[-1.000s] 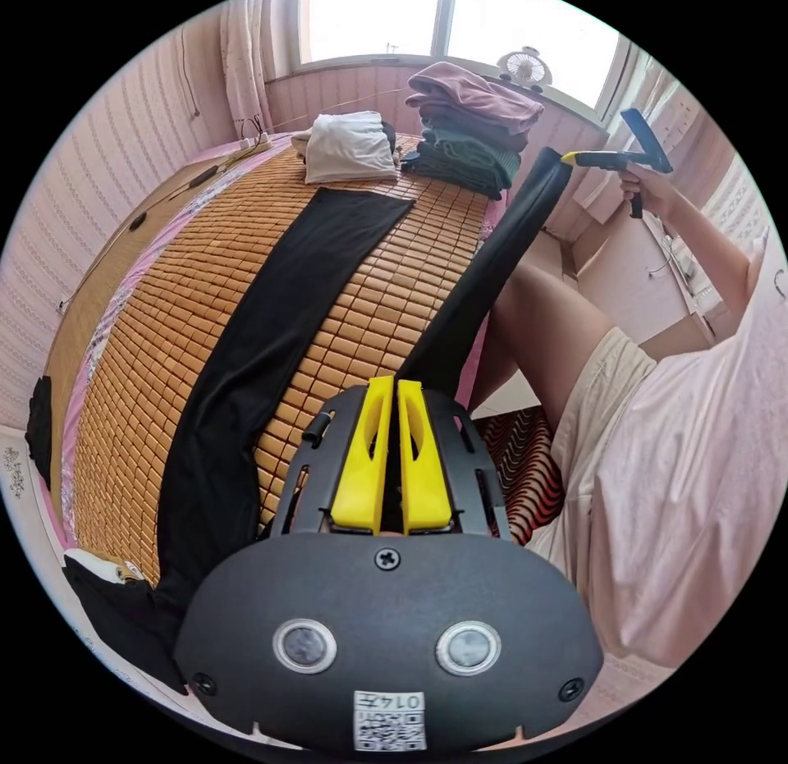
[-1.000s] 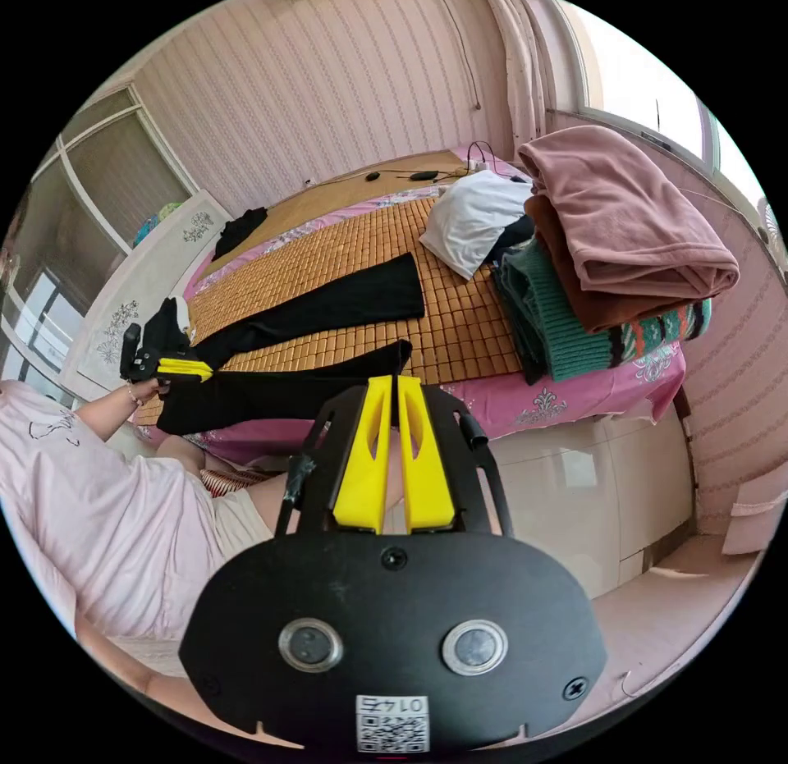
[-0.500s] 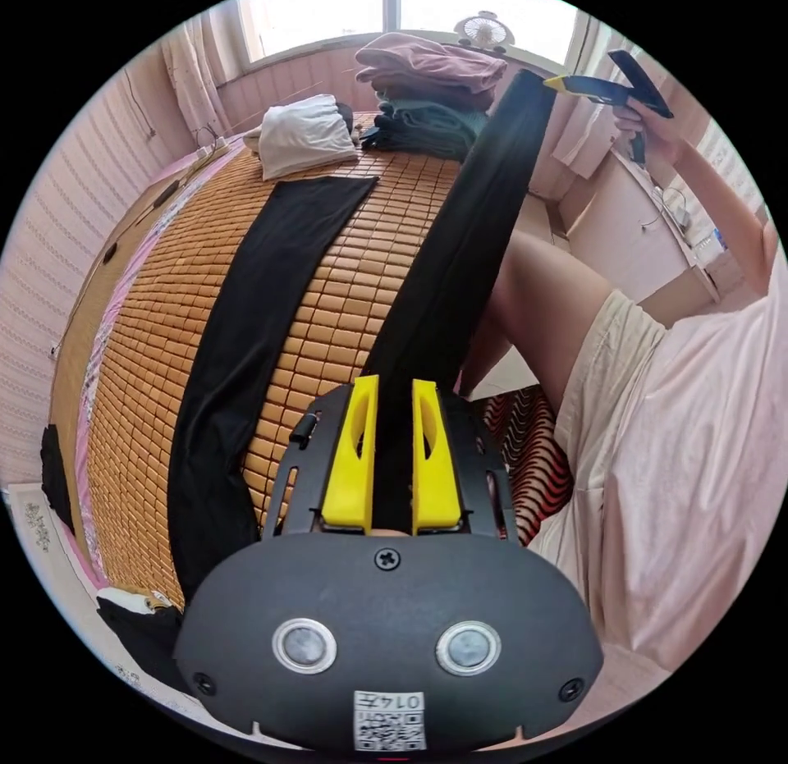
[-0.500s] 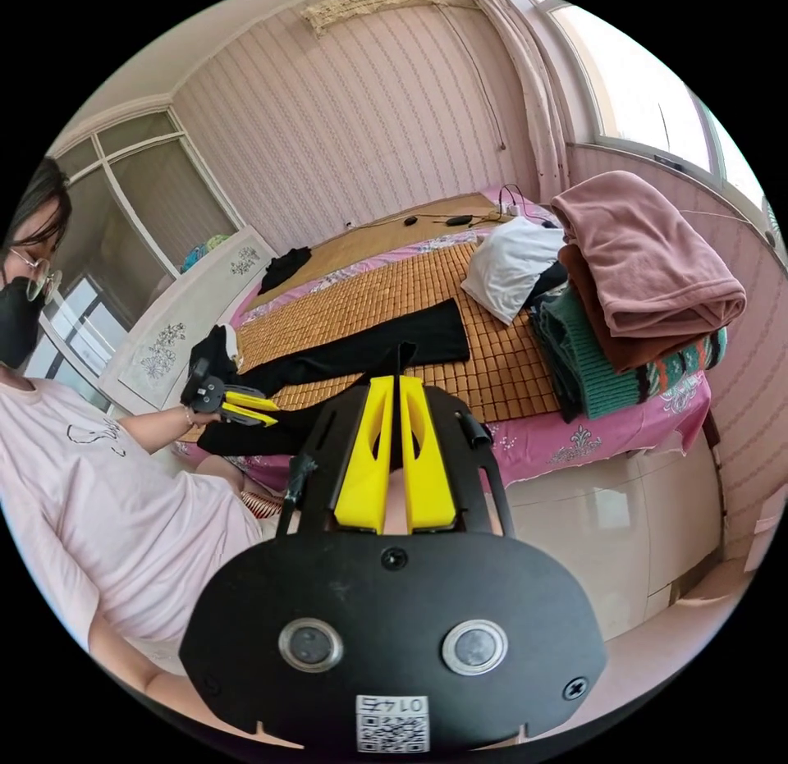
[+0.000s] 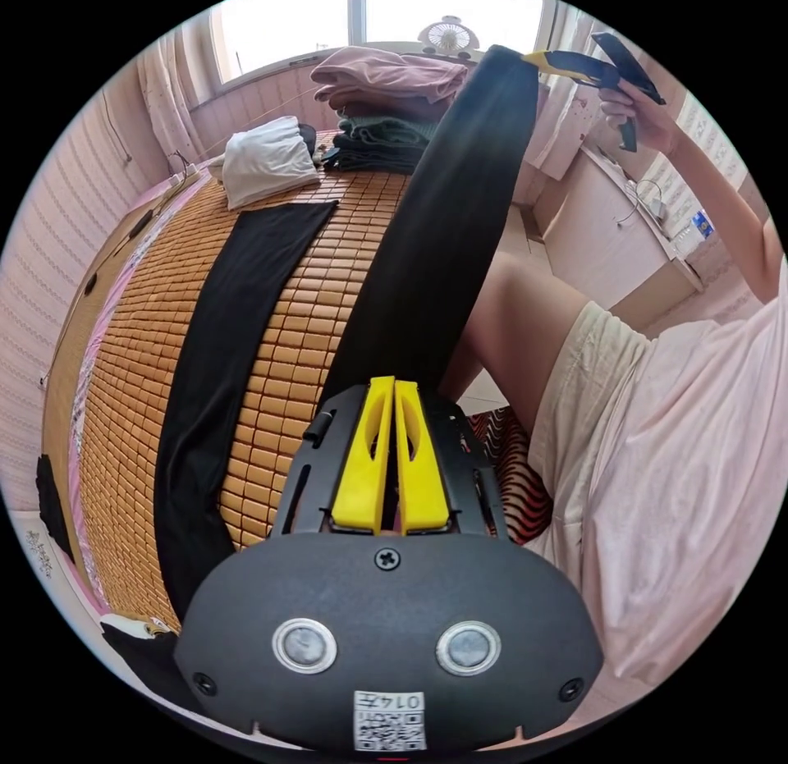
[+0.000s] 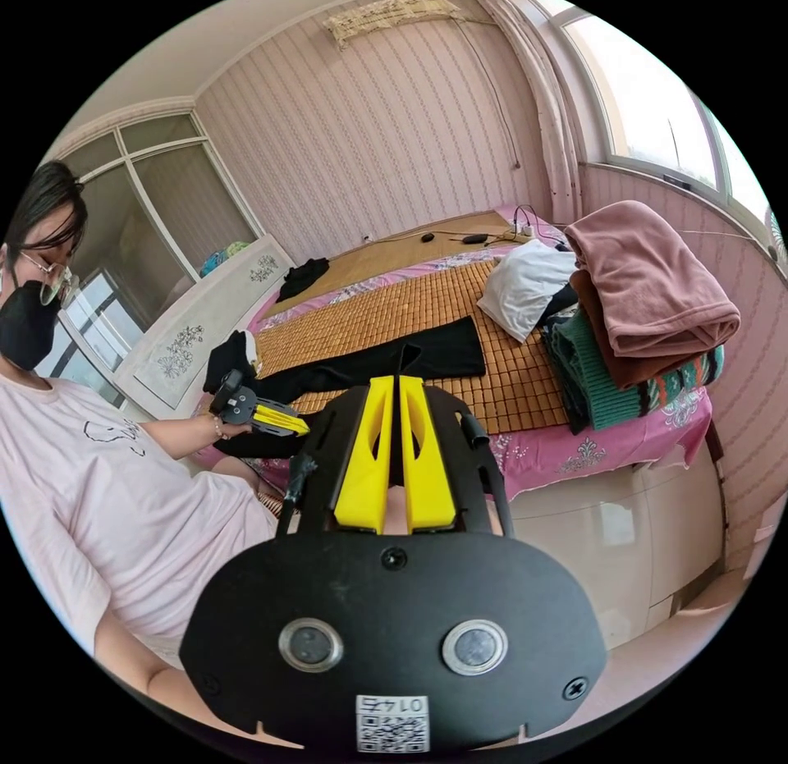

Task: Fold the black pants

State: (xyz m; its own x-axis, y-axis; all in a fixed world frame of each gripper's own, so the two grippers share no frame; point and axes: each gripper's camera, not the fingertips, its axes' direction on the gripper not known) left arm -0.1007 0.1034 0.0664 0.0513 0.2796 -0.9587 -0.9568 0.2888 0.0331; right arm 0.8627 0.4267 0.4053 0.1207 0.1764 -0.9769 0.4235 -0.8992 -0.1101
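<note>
Since 0.5 s ago the left gripper (image 5: pixel 393 391) has closed its yellow jaws down to a thin slit, and the lifted pant leg now spans wider across the left gripper view, reaching up to the right gripper (image 5: pixel 538 57) near the top edge.

The black pants (image 5: pixel 222 321) lie w/ one leg flat along the bamboo mat (image 5: pixel 139 370) on the bed, hem pointing toward the white folded garment (image 5: pixel 264 158). The other leg is raised off the mat, stretched taut between the two grippers. In the left gripper view black cloth sits in the slit between the closed jaws, so that gripper is clamped on the pants. In the right gripper view the right gripper (image 6: pixel 392 386) has its jaws nearly together w/ black fabric rising from between the tips, gripping the leg's end; the left gripper (image 6: pixel 287 420) appears lower left, held in a hand (image 6: pixel 232 422), by the waist end of the pants (image 6: pixel 386 362), though its contact there is prob. too small to confirm.

A stack of folded clothes (image 6: pixel 644 304), pink on top over brown and green, sits at the bed's corner beside the white garment. A person in a pale pink shirt (image 6: pixel 107 501) stands next to the bed.
</note>
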